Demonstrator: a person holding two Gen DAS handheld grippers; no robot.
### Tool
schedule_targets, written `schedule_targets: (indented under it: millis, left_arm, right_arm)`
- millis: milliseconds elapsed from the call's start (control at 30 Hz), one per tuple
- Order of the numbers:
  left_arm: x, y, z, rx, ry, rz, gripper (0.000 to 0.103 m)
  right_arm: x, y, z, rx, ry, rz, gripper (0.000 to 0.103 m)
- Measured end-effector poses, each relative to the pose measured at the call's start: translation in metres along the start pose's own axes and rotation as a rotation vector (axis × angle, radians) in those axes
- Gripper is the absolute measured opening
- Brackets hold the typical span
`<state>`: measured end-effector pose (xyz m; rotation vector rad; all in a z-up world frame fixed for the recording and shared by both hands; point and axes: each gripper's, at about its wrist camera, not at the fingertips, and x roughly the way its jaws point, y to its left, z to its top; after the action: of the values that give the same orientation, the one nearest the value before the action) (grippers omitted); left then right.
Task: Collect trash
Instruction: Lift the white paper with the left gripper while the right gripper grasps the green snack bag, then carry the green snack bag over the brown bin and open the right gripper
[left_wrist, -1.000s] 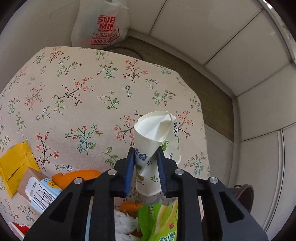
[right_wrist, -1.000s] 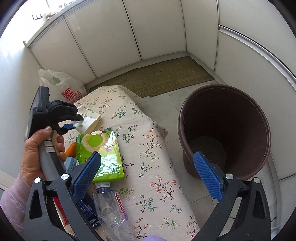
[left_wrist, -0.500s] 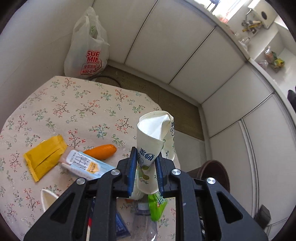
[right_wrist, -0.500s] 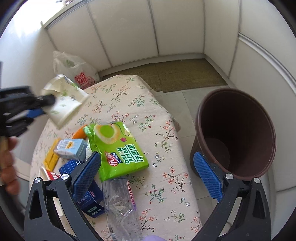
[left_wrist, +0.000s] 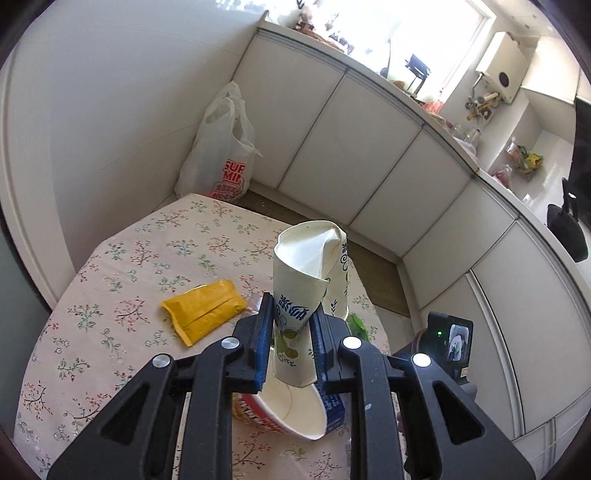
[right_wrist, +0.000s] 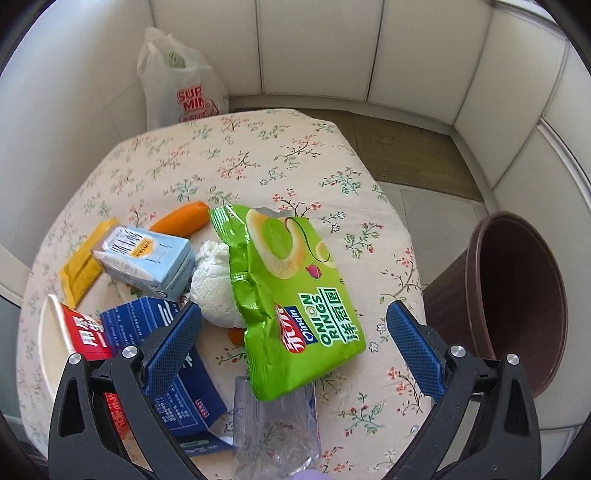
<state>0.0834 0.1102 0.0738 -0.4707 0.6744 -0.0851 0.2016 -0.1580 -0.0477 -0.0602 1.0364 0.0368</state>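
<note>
1. I'm working over a round table (right_wrist: 258, 147) with a floral cloth, set in a corner of white wall panels; a white shopping bag (right_wrist: 181, 85) sits on the floor beyond its far edge at about 11 o'clock in the right wrist view.

2. My left gripper (left_wrist: 291, 343) is clamped on a crushed paper cup (left_wrist: 306, 280); both blue pads press its lower part and it stands up out of the jaws, clear of the table.

3. Below the cup lie an instant-noodle bowl (left_wrist: 291, 410) on its side and, at 9 o'clock, a yellow packet (left_wrist: 203, 310).

4. The brown bin (right_wrist: 517, 306) stands on the floor off the table's edge, at 3 o'clock in the right wrist view. I judge the step is carrying the cup there, so I'd keep the squeeze steady, since the cup is already creased and could slip, and let go only once it is over the bin's mouth.

5. My right gripper (right_wrist: 295, 339) hangs wide open and empty above the green onion-ring bag (right_wrist: 288, 295), with the crumpled tissue (right_wrist: 214, 284), pale blue carton (right_wrist: 147, 262), carrot (right_wrist: 181, 221) and dark blue box (right_wrist: 173, 354) towards 9 o'clock.

6. Room to move: the far half of the table is bare, and the path to the bin crosses only the table edge at 3 o'clock. The right gripper shows at 4 o'clock in the left wrist view, so I'd pass the cup above it.
</note>
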Motion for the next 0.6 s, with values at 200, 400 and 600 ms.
schedule_targets:
  millis: [200,400,600]
  left_arm:
    - [-0.002,0.023,-0.001,-0.009,-0.017,0.029,0.02]
    - [0.014,0.02,-0.015,0.022,0.034,0.031,0.02]
    - [0.024,0.017,-0.023,0.033,0.057,0.041,0.02]
  right_arm:
    - [0.018,-0.002,-0.001,0.006,0.057,0.039,0.072]
    - [0.022,0.001,-0.005,-0.014,0.077,0.067,0.028]
    - [0.002,0.0,-0.004,-0.015,0.017,0.082,0.015]
